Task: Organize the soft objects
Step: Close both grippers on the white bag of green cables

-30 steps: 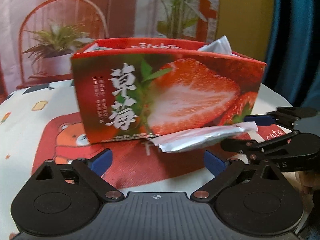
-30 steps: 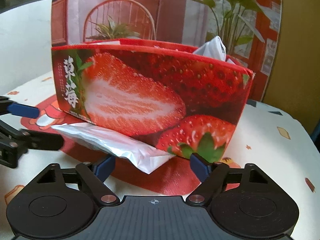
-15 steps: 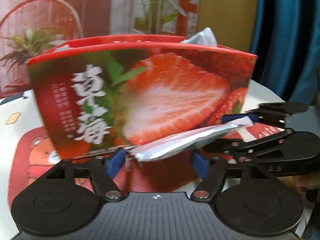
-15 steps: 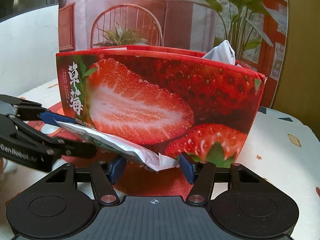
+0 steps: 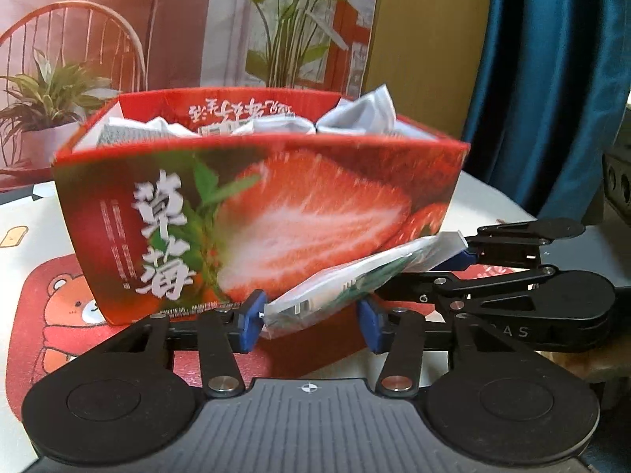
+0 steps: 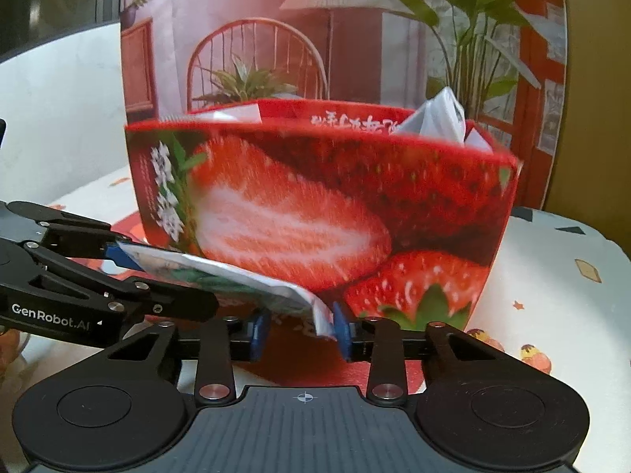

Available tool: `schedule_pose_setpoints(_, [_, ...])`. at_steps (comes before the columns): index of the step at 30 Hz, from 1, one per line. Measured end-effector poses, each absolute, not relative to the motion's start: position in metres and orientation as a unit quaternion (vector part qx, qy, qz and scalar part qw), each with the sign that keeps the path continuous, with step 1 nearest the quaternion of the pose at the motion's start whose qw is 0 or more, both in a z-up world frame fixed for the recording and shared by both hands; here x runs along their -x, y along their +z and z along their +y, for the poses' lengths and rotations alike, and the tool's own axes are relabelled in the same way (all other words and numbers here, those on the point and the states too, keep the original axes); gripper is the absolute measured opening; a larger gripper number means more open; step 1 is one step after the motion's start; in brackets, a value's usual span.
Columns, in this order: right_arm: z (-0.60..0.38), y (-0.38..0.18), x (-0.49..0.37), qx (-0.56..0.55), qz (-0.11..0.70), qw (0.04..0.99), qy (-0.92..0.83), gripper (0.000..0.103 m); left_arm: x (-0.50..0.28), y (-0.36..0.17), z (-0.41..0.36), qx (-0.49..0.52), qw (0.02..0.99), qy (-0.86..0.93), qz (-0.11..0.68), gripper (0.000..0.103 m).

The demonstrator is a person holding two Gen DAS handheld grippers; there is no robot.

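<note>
A silver foil pouch with green print (image 5: 347,287) hangs lifted in front of the red strawberry box (image 5: 276,213), one end in each gripper. My left gripper (image 5: 311,319) is shut on its left end. My right gripper (image 6: 299,329) is shut on its right end (image 6: 276,291). The right gripper also shows at the right of the left wrist view (image 5: 512,268), and the left gripper at the left of the right wrist view (image 6: 79,276). The box (image 6: 315,205) holds several white and silver pouches (image 5: 355,114).
The box stands on a white tablecloth with a red bear print (image 5: 59,307). A poster backdrop with a chair and plants (image 6: 276,39) stands behind the box. A blue curtain (image 5: 552,79) hangs at the right.
Both grippers closed on the ends of the pouch and lifted it off the cloth. The view rose, so the box's contents now show.
</note>
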State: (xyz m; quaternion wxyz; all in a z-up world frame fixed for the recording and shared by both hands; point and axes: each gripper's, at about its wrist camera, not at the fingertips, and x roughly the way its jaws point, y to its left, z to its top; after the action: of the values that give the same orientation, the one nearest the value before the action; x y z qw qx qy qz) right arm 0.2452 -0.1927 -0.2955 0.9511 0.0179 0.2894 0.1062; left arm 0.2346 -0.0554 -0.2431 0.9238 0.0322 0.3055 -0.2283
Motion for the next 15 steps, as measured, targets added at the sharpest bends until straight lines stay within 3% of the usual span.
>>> schedule_pose_setpoints(15, [-0.198, -0.279, -0.219, -0.105, 0.301, 0.937, 0.143, 0.029, -0.206, -0.242, -0.024, 0.113, 0.912, -0.208, 0.334, 0.052])
